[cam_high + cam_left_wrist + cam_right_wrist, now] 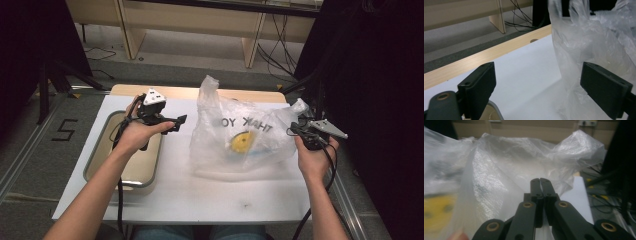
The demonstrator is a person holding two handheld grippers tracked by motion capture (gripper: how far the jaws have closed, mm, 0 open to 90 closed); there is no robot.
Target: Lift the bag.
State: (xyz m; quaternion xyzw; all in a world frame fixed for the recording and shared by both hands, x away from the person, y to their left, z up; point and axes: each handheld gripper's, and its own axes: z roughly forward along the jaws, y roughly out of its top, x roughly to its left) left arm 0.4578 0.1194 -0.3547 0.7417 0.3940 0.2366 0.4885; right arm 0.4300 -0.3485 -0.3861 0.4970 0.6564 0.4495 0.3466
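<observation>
Jaws of the right gripper (540,181) pinch the plastic bag's (240,135) edge, so the left gripper (537,85), jaws apart, should catch the opposite handle.

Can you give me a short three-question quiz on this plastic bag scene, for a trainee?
1. True or false: the left gripper has its jaws wide apart with nothing between them.
2. What is the right gripper doing to the clear plastic bag? A) hovering open above it B) jaws shut, pinching bag film at its right edge C) resting in the tray
3. What lies on the white table under the person's left hand?

Key:
1. True; the bag stands just beyond its right jaw.
2. B, though the pinched film is hard to make out in the right gripper view.
3. A shallow metal tray, beside the bag with the yellow item inside.
</observation>
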